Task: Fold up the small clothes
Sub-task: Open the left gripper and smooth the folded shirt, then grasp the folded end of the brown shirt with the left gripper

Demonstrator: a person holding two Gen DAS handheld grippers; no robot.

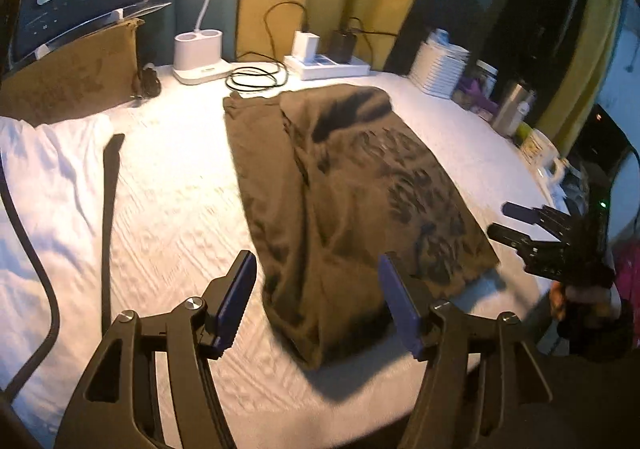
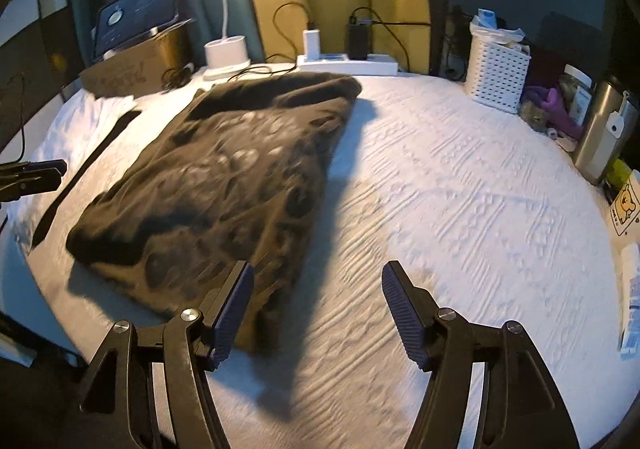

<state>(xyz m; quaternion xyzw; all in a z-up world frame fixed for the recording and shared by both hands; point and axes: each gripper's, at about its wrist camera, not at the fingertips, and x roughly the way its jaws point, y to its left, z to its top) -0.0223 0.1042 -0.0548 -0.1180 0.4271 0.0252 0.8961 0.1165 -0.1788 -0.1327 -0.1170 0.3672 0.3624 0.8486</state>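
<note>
An olive-brown printed garment (image 1: 352,185) lies folded lengthwise on the white textured cover (image 1: 172,209), its long axis running away from me. My left gripper (image 1: 316,257) hovers open over the garment's near end, with nothing between its blue pads. In the right wrist view the same garment (image 2: 224,177) fills the left half. My right gripper (image 2: 318,267) stands open just above the garment's near right corner, its left pad over the cloth and its right pad over bare cover. Each gripper shows in the other's view: the right gripper (image 1: 500,220) and the left gripper (image 2: 52,171).
A dark strap (image 1: 108,217) lies left of the garment. Along the back stand a lamp base (image 1: 198,53), a coiled cable (image 1: 256,79), a power strip (image 1: 326,67) and a cardboard box (image 1: 72,77). A white basket (image 2: 496,73) and a steel flask (image 2: 604,133) crowd the right edge.
</note>
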